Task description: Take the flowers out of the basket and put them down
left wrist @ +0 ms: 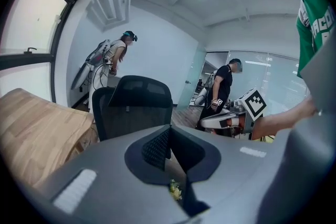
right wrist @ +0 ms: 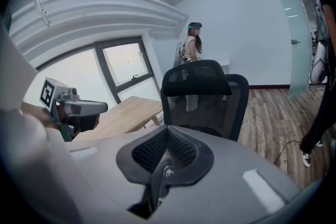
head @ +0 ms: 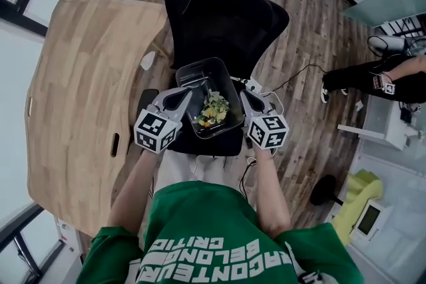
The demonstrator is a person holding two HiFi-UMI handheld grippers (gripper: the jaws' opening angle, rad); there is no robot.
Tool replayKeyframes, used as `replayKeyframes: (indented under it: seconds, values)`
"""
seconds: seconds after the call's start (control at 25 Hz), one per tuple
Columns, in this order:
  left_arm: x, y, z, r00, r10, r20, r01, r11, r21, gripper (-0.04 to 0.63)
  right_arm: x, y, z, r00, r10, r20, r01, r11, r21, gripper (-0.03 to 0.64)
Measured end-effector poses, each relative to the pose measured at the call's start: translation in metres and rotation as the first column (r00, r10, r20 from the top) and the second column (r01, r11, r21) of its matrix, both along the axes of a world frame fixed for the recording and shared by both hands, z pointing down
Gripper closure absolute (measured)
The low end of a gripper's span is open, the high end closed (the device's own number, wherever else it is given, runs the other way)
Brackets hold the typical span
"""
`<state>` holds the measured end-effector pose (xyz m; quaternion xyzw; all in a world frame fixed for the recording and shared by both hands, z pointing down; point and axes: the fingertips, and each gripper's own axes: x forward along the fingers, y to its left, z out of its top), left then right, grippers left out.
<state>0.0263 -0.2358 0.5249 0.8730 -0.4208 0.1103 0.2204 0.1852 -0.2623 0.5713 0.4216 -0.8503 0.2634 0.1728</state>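
A clear plastic basket [head: 197, 66] with a bunch of yellow and green flowers [head: 214, 110] inside hangs over the seat of a black office chair [head: 219, 16]. My left gripper [head: 185, 95] is shut on the basket's left rim. On the opposite rim my right gripper [head: 243, 95] is shut as well. In the left gripper view the jaws [left wrist: 169, 136] meet, and a bit of the flowers [left wrist: 175, 190] shows below them. The right gripper view has its jaws [right wrist: 167, 136] pinched on the thin clear rim [right wrist: 160, 178]. Most of the basket is hidden in both gripper views.
A light wooden table [head: 86, 90] stands left of the chair. To the right a person in black [head: 373, 80] sits on the wood floor, and cables [head: 293, 76] run there. Another person [right wrist: 191, 47] stands beyond the chair back [right wrist: 202, 92] by the wall.
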Motion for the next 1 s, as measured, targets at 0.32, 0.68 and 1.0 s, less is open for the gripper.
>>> replayKeyframes:
  seconds: [0.32,0.68,1.0]
  values:
    - [0.011,0.005,0.027,0.999,0.042,-0.011,-0.042,0.997,-0.058,0.578,0.004,0.005,0.026,1.000,0.008,-0.013,-0.009,0.999,-0.051,0.611]
    - [0.012,0.003,0.045,0.998,0.051,-0.032,-0.054,0.994,-0.091,0.578,-0.006,0.007,0.045,1.000,-0.001,-0.023,-0.001,0.997,-0.082,0.611]
    - [-0.003,-0.008,0.058,0.998,0.031,-0.055,-0.036,0.995,-0.094,0.578,-0.022,-0.006,0.075,0.998,-0.034,-0.054,0.027,0.993,-0.113,0.611]
